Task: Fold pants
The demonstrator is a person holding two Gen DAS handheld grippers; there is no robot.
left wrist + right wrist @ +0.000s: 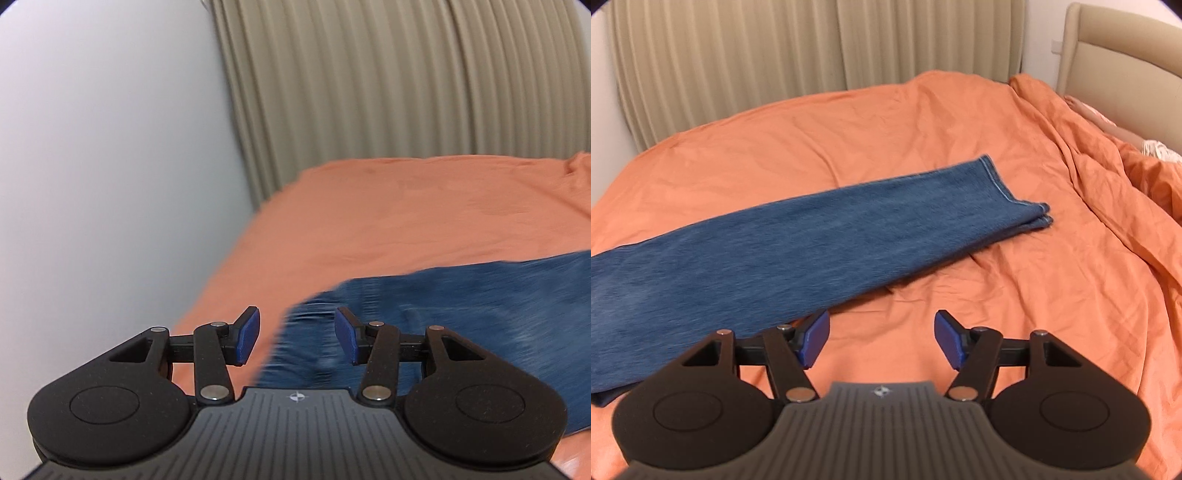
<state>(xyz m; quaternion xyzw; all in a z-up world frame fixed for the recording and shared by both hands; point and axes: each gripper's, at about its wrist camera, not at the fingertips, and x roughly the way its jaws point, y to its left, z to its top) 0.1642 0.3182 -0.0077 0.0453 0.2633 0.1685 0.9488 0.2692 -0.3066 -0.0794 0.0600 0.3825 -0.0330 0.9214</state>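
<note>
Blue jeans (798, 240) lie on the orange bed sheet (923, 147), folded lengthwise with one leg on the other; the hems point to the far right. In the left wrist view the waist end of the jeans (461, 317) lies just beyond and right of my left gripper (297, 334), blurred by motion. The left gripper is open and empty, above the waist edge. My right gripper (881, 339) is open and empty, over bare sheet just in front of the legs' near edge.
Beige pleated curtains (738, 55) hang behind the bed. A white wall (92, 166) stands at the left. A padded headboard (1126, 74) and bunched orange duvet (1108, 184) are at the right, with a pillow edge (1160, 149) showing.
</note>
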